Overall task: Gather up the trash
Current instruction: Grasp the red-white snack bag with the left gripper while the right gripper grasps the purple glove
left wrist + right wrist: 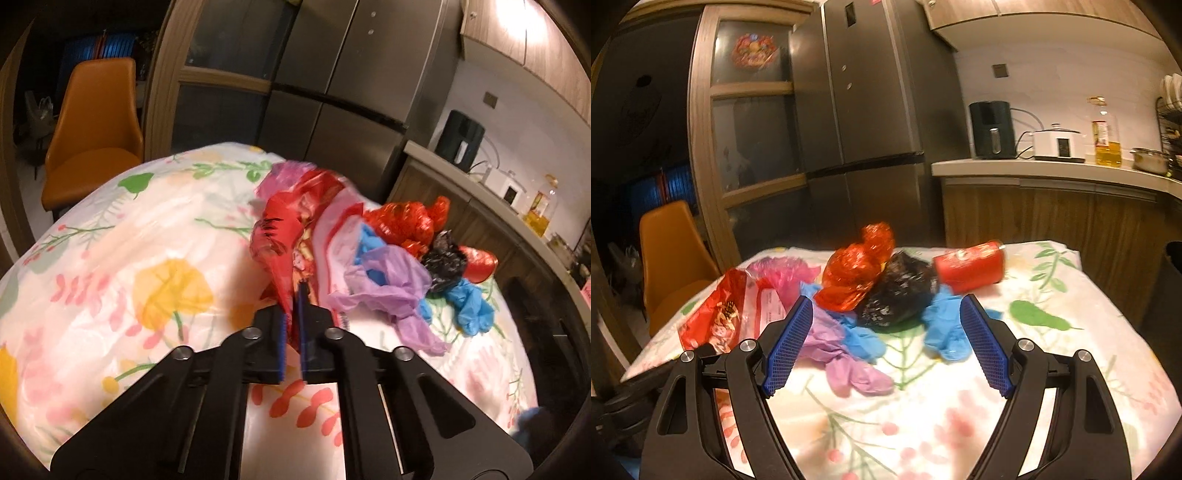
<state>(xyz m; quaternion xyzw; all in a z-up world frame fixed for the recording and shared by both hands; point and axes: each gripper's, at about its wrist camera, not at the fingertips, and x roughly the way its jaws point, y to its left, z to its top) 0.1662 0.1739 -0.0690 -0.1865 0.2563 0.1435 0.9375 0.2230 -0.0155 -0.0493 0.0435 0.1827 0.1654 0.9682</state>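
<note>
A heap of trash lies on a table under a floral cloth (129, 258). My left gripper (297, 291) is shut on the near end of a red snack wrapper (280, 229), which is pinched between the blue pads. To its right are a purple glove (384, 288), a blue glove (472, 310), a black bag (443, 258) and a crumpled red bag (402, 218). My right gripper (886, 301) is open just short of the heap, nothing between its fingers. Ahead of it lie the black bag (897, 291), blue gloves (942, 332), the purple glove (849, 365) and a red can (967, 266).
An orange chair (96, 129) stands off the table's far left corner. A steel fridge (857, 110) and a glazed wooden door are behind the table. A counter (1052, 168) at the right carries a dark appliance, a white cooker and an oil bottle (1106, 129).
</note>
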